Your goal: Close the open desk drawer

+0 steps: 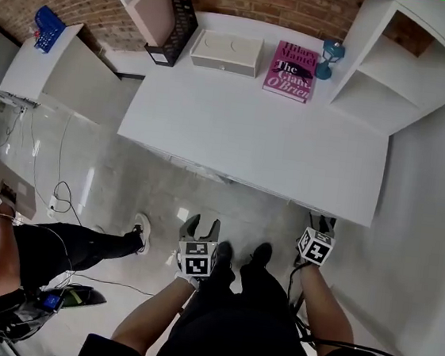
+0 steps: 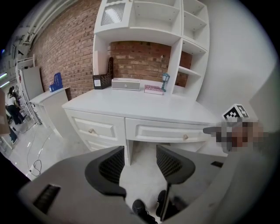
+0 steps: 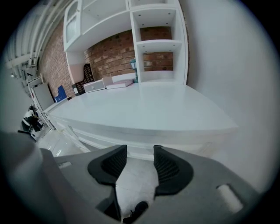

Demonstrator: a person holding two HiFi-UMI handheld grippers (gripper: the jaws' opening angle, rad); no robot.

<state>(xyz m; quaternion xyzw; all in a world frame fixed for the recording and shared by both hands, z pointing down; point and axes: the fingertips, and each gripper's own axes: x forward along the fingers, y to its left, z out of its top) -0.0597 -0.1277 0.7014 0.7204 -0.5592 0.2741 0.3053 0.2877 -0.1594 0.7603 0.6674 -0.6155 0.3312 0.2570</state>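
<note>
Hovering short of the desk (image 1: pixel 252 129) with both claws empty: left gripper (image 1: pixel 201 228) spread wide over nothing but floor, right gripper (image 1: pixel 323 222) likewise parted, gripping nothing. Looking for the drawer (image 2: pixel 166 131) just under the desktop, the wide front with the small knob (image 2: pixel 185 137) — seemingly proud of its neighbour, though hard to tell how far out. Risking, from here, a push landed off-centre or on the knob alone, skewing the front in its runners and jamming it. Risking too a parted jaw tip slipping over the top edge and getting pinched against the desktop. Probably safer squared up and pressed flat. Could also slam if shoved hard — rattling the blue lantern (image 1: pixel 330 56) at the back.
</note>
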